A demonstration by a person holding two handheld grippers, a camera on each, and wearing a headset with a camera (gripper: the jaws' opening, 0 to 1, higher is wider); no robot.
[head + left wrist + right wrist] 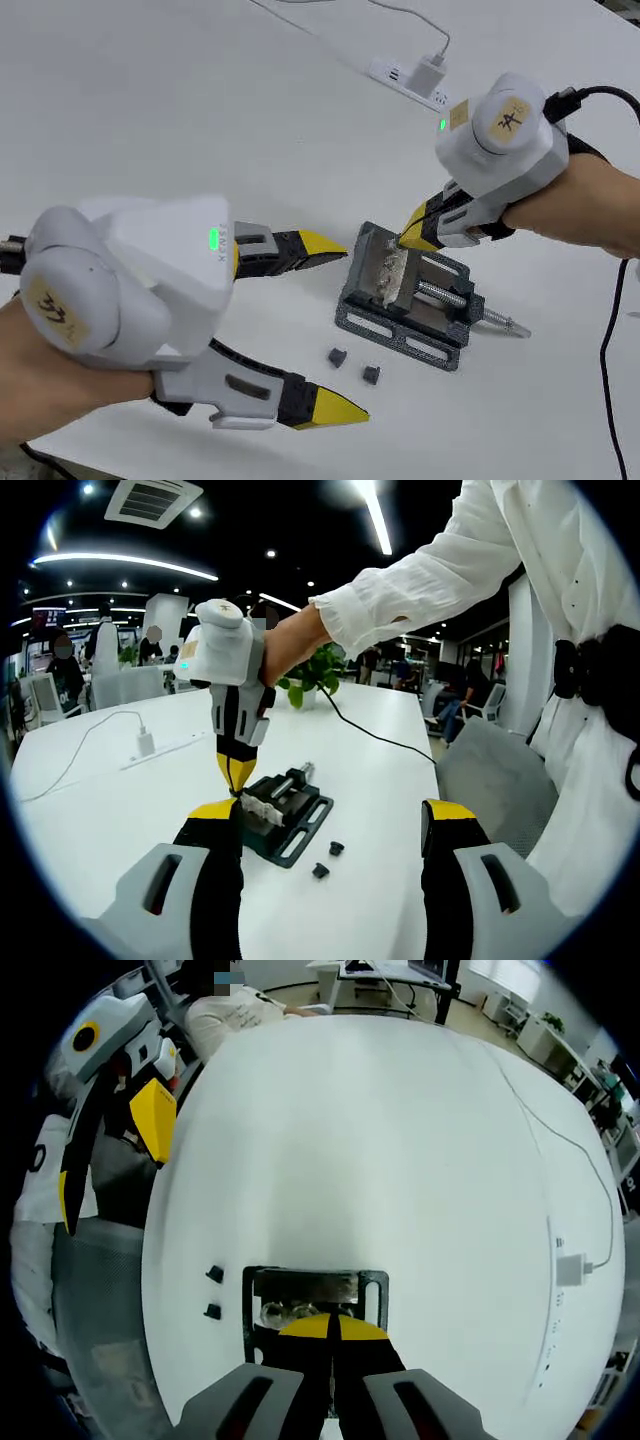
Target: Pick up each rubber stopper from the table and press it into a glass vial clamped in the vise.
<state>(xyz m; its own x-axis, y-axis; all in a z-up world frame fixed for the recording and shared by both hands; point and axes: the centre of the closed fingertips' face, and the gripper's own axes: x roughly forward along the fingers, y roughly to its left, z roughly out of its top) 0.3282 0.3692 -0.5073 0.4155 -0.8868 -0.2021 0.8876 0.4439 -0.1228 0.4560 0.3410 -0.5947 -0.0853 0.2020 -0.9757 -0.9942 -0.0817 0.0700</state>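
Rubber stoppers (337,355): two, loose on table (200,120) beside one vise (388,326).

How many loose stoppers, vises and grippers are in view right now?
Rubber stoppers loose on the table: 2
Vise: 1
Grippers: 2, left gripper and right gripper
Total: 5

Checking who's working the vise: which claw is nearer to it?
Right. The right claw, shut, points down at the vise; the left claw is open, off to its side.
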